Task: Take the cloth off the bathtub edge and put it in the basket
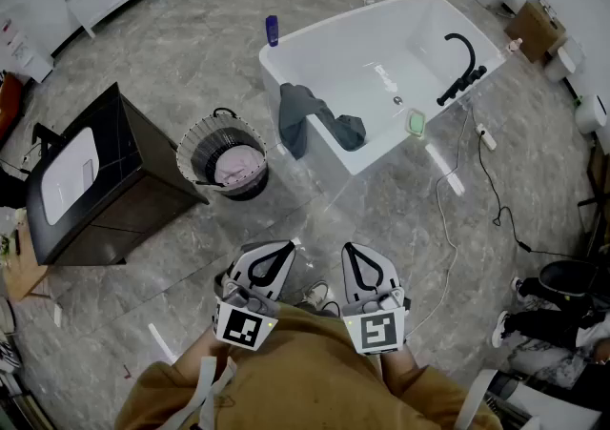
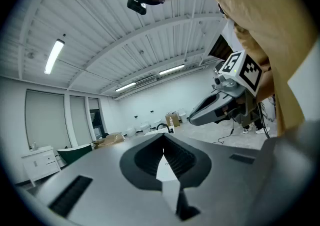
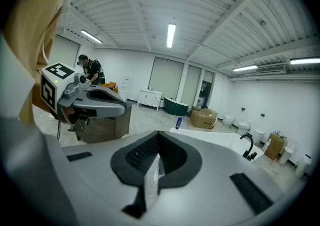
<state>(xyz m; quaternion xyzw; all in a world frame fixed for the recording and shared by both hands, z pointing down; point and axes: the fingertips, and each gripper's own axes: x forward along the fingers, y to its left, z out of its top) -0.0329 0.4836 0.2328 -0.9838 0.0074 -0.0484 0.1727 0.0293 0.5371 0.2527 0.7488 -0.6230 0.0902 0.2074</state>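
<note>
Both grippers clenched shut, empty, held close to the body.
The left gripper (image 1: 279, 247) and right gripper (image 1: 354, 250) have their jaws pressed together. Beyond, the round mesh basket (image 1: 188, 145) holds what looks like pink fabric (image 1: 238, 167). Farther off, the dark grey cloth (image 1: 299, 113) drapes over the white bathtub (image 1: 324, 35) edge.

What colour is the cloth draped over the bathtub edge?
The cloth is dark grey; head view.
</note>
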